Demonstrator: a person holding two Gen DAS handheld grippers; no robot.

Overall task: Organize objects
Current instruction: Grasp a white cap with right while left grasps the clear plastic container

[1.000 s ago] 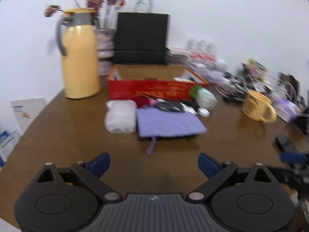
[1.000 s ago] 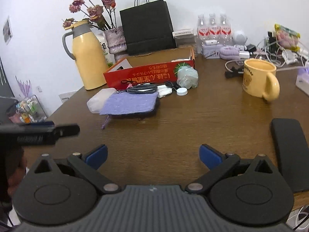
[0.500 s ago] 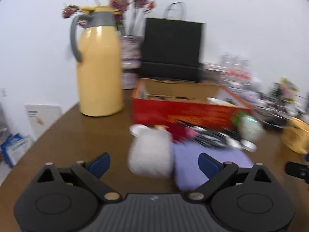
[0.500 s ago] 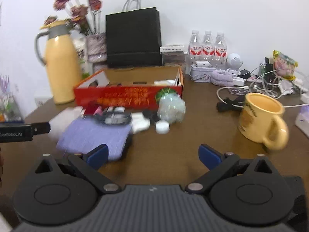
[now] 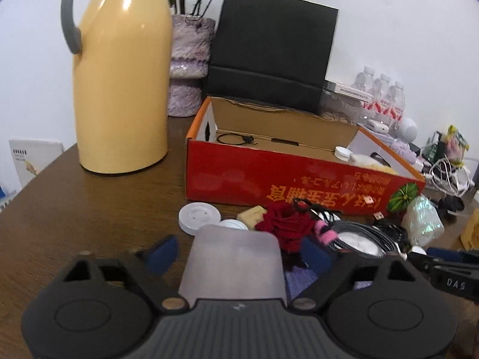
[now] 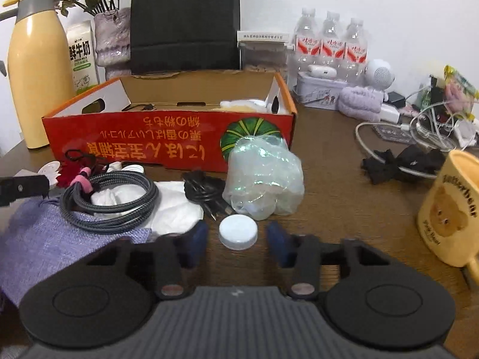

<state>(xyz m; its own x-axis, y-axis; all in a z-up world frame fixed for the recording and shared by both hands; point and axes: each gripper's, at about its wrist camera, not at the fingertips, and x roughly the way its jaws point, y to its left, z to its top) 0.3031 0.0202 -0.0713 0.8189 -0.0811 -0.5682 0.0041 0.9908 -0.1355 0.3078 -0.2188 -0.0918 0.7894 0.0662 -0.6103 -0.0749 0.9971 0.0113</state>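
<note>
**Both claws closing over the clutter in front of the red box**

While its jaws are closing, the left gripper (image 5: pixel 239 252) is straddling a frosted translucent plastic case (image 5: pixel 233 264), which is lying between the blue pads (image 5: pixel 163 254) at the lower centre of the left wrist view; a gap is still showing on the left side, and on the right the pad is sitting close to the case, though whether it is touching cannot be told. Just beyond the case, a dark red fabric rose (image 5: pixel 286 227) and a white round disc (image 5: pixel 199 218) are lying in front of the red cardboard box (image 5: pixel 269 176).

In the right wrist view, the right gripper (image 6: pixel 236 240) is also narrowing, about half open, with a white bottle cap (image 6: pixel 238 231) sitting between its pads, apart from both. A crumpled clear plastic bag (image 6: pixel 263 179) is resting just above the cap, and a coiled braided cable (image 6: pixel 110 200) is lying on a purple cloth (image 6: pixel 45 239) at the left.
</note>
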